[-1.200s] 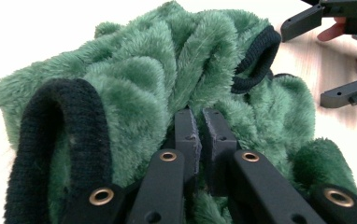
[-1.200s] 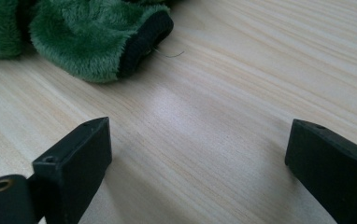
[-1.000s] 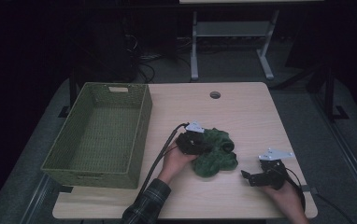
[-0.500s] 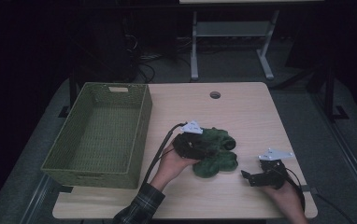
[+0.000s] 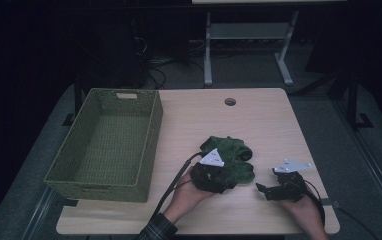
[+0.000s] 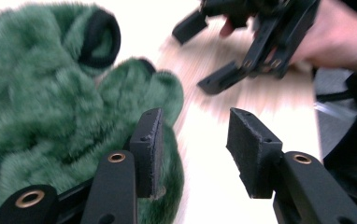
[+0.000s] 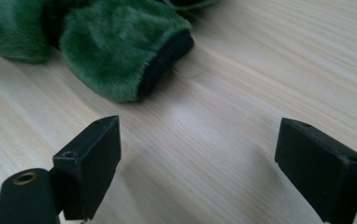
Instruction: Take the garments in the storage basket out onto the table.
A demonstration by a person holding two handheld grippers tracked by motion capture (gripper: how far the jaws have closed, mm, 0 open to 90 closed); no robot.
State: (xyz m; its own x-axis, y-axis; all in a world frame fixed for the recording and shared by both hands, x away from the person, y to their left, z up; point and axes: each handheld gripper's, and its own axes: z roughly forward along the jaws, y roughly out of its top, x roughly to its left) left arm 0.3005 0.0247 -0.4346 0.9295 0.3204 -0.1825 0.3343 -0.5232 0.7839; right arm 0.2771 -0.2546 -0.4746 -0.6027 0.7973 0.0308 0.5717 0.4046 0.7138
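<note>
Green plush garment (image 5: 230, 159) lies in a heap on the table (image 5: 259, 120), toward its near edge, right of the woven basket (image 5: 104, 145). Since a second ago the left gripper (image 6: 193, 149) has released it, its jaws now parted and empty beside the fur. The right gripper (image 7: 197, 165) waits near, jaws wide and empty, so a new grasp seems needed.

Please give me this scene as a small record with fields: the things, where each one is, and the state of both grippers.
surface: wooden table
green fluffy item: lies right of table centre
basket: green woven, at table's left, nothing seen inside
left gripper: open, one of its fingers against the fluffy item, nothing between them
right gripper: open over bare table, right of the fluffy item
</note>
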